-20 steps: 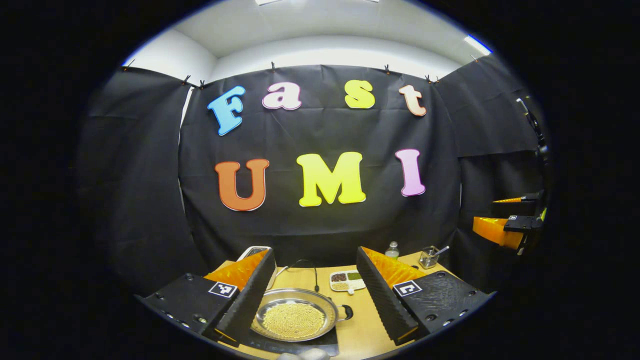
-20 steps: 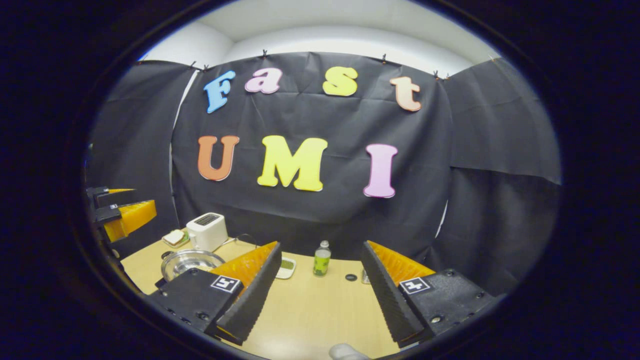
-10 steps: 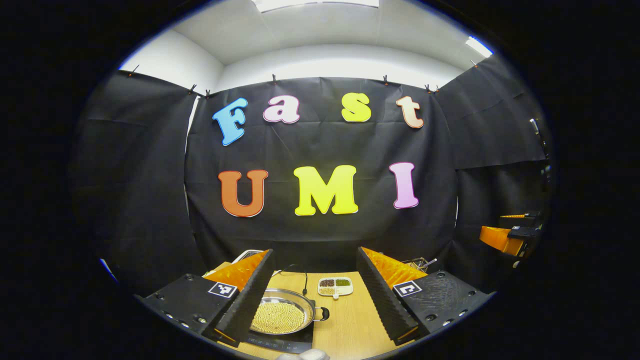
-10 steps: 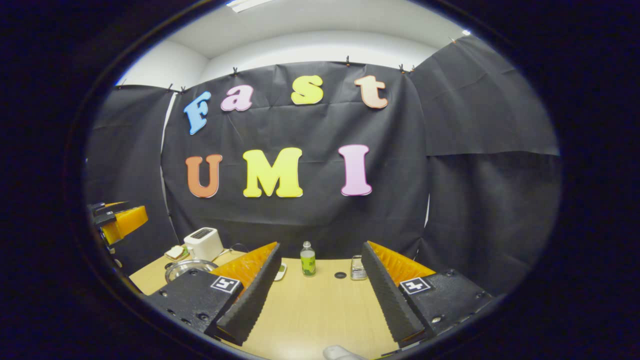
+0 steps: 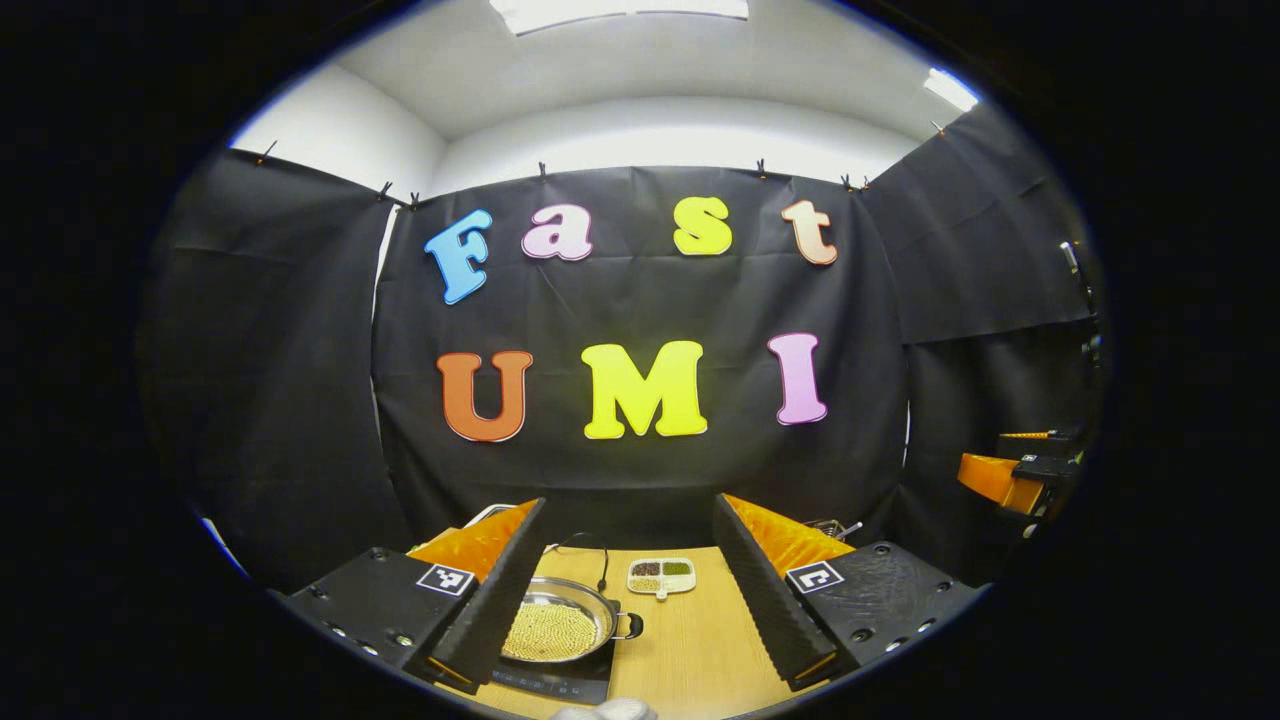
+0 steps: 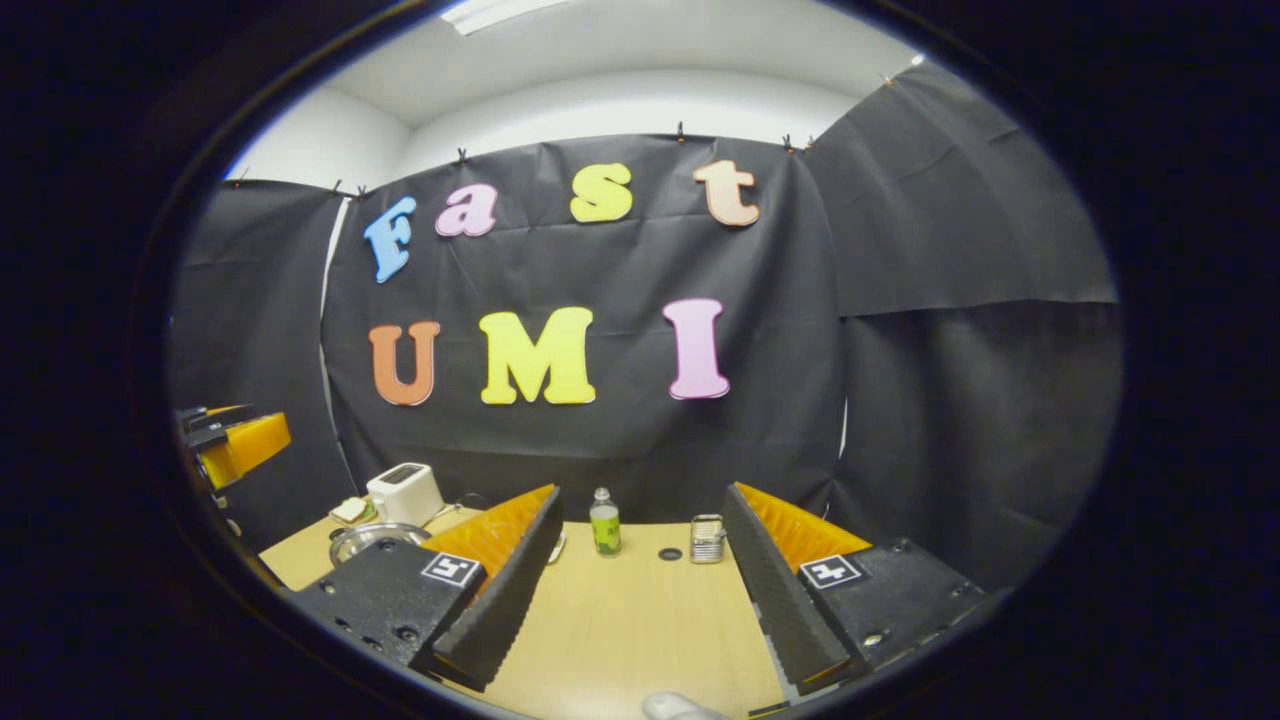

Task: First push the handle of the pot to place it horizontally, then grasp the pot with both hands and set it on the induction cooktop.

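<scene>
A steel pot (image 5: 558, 630) with yellow grains inside sits on the black induction cooktop (image 5: 555, 680); its right side handle (image 5: 630, 627) points right. My left gripper (image 5: 628, 600) hangs open above and behind the pot, with nothing between its fingers. My right gripper (image 6: 640, 580) is open over bare table, and the pot (image 6: 372, 540) lies far to its left. In the left gripper view the right gripper (image 5: 1015, 475) shows at the right edge. The left gripper (image 6: 230, 440) shows at the left edge of the right gripper view.
A small divided dish of grains (image 5: 660, 577) lies behind the pot, beside a black cord (image 5: 603, 560). A white toaster (image 6: 405, 492), a plate of toast (image 6: 350, 510), a green bottle (image 6: 604, 524) and a metal holder (image 6: 707, 538) stand along the back of the wooden table (image 6: 620, 630).
Both grippers have drawn back from the table and tilted up; the pot and the far objects look smaller and lower. The pot stays on the cooktop. Both grippers stay open.
</scene>
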Demonstrator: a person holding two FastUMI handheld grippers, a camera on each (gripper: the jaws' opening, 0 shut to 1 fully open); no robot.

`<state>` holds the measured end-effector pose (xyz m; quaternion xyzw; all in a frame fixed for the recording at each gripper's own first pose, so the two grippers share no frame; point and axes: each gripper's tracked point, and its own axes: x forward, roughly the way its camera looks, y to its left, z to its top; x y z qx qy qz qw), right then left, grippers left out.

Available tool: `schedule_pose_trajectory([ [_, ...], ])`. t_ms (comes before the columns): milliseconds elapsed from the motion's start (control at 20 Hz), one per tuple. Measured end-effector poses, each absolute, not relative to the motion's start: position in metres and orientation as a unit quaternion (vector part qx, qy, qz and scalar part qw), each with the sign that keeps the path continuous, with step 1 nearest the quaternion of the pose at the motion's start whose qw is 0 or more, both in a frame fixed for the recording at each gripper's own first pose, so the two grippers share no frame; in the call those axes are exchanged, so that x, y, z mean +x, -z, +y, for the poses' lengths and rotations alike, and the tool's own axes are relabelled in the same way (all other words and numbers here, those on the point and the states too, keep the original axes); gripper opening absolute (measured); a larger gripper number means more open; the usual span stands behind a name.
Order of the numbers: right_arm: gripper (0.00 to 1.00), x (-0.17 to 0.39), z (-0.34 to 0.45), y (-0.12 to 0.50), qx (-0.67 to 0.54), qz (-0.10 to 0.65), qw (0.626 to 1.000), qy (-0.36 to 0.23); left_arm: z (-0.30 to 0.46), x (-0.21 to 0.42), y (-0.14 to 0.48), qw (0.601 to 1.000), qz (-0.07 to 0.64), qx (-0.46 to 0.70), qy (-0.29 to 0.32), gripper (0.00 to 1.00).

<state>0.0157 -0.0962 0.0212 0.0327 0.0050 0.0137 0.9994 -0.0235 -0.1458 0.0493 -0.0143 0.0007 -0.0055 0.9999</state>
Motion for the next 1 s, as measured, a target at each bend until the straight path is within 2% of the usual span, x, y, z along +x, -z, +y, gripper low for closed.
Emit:
schedule_pose_trajectory([
  [1000, 1.00, 0.013, -0.116, -0.020, 0.030, 0.000, 1.000, -0.005, -0.161, -0.022, -0.051, 1.000, 0.000, -0.010, 0.015, 0.97],
])
